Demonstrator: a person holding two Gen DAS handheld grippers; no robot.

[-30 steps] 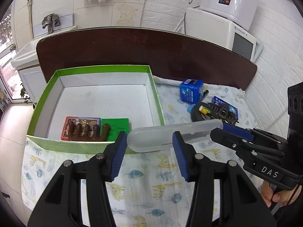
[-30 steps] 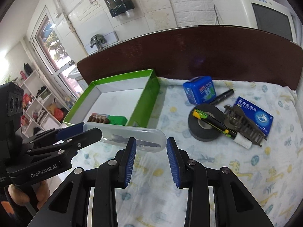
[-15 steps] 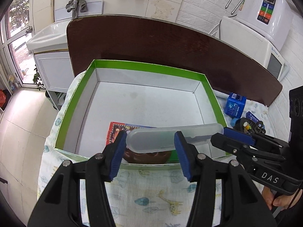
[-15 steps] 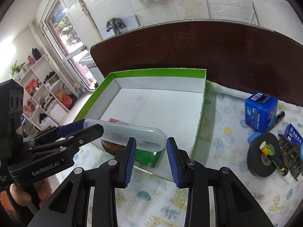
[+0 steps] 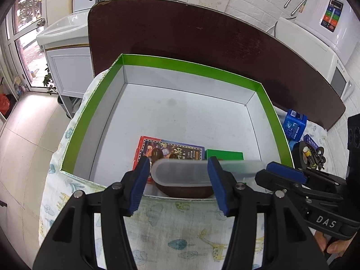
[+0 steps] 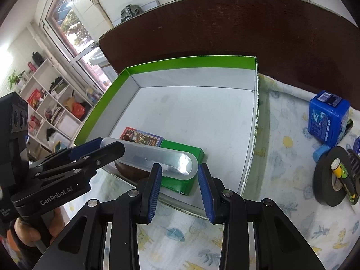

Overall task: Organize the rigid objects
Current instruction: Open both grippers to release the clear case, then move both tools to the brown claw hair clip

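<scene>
A long translucent plastic case (image 5: 182, 172) (image 6: 157, 159) hangs over the near edge of the green-rimmed white box (image 5: 191, 67) (image 6: 180, 61). My left gripper (image 5: 178, 184) is shut on one end of it and my right gripper (image 6: 180, 180) on the other. In the box lie a red card pack (image 5: 171, 147) (image 6: 144, 136), a green box (image 5: 225, 154) (image 6: 180, 151) and a brown object (image 5: 186, 191), partly hidden under the case.
On the patterned cloth right of the box stand a blue tin (image 6: 328, 118), a black tape roll (image 6: 333, 177) with a marker on it, and a small blue box (image 5: 311, 140). A dark wooden headboard (image 5: 202, 40) runs behind.
Both grippers have carried the case left and forward from over the cloth to over the near part of the box. Their grip has not changed.
</scene>
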